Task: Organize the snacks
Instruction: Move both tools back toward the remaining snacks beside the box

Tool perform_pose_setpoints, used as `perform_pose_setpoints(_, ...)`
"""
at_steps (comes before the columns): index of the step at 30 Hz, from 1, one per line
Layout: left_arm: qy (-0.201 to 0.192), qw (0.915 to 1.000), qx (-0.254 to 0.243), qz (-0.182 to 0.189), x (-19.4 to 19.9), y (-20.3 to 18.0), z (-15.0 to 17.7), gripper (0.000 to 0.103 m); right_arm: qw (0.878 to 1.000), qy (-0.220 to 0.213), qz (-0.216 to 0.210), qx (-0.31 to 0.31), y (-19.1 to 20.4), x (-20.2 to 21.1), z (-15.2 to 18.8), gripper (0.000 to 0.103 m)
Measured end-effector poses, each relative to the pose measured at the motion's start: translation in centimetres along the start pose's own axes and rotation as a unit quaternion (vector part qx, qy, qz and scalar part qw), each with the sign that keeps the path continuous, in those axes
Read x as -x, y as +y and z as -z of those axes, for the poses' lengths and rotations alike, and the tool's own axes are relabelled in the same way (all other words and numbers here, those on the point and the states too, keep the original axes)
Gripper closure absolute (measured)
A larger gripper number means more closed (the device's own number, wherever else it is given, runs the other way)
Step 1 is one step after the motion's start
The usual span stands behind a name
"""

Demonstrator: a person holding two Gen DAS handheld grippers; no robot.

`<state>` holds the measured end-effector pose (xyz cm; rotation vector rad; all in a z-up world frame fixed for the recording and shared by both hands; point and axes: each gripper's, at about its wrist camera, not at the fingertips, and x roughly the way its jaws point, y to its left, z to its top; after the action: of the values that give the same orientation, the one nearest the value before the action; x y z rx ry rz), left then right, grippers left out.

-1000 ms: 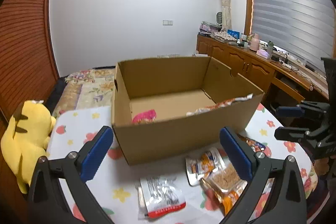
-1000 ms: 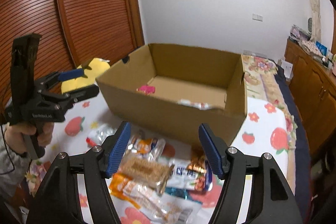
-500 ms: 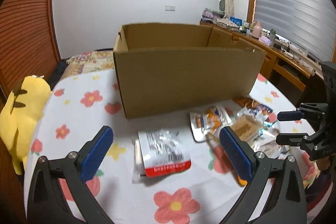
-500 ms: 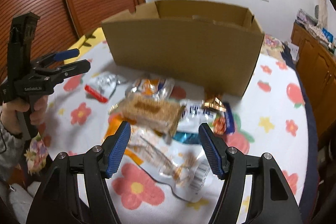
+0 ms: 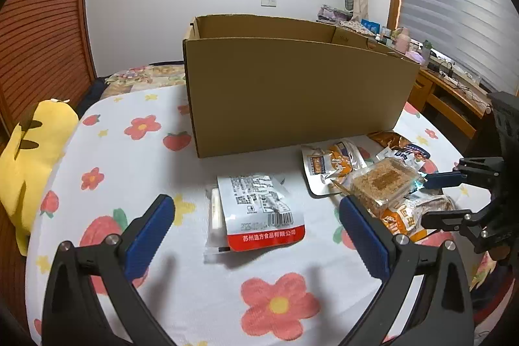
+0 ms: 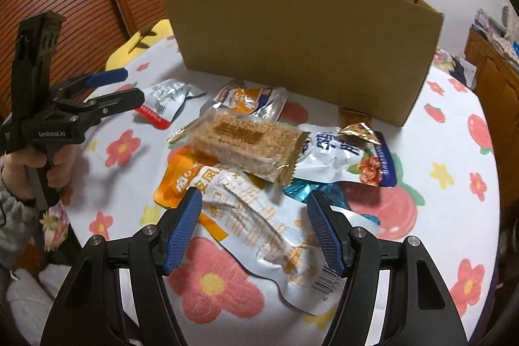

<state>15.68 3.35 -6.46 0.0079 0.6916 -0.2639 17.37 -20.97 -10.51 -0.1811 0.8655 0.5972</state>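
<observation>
Both grippers, left (image 5: 256, 235) and right (image 6: 254, 231), have dropped from the box (image 5: 292, 93), jaws wide, over packets (image 6: 259, 226) to grab next.

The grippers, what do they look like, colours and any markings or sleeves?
Both are black plastic with silver screws and ribbed blue finger pads. The left gripper has a pistol-style handle printed "GenRobot.AI" in white, held by a hand in a grey fuzzy sleeve. The right gripper looks the same.
</observation>
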Motion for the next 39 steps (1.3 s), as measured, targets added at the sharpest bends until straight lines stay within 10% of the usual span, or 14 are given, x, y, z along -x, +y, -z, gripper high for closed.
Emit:
perform_pose_setpoints(32, 0.028, 0.9996, 0.004, 0.006, -1.2, 0.0, 1.0, 0.002, 0.997, 0.021, 0.032, 0.062, 3.7, -2.9, 0.1, 0.025)
perform_pose_setpoints(39, 0.028, 0.9996, 0.006, 0.005, -1.2, 0.1, 1.0, 0.002, 0.996, 0.025, 0.035, 0.08, 4.5, -2.6, 0.1, 0.05)
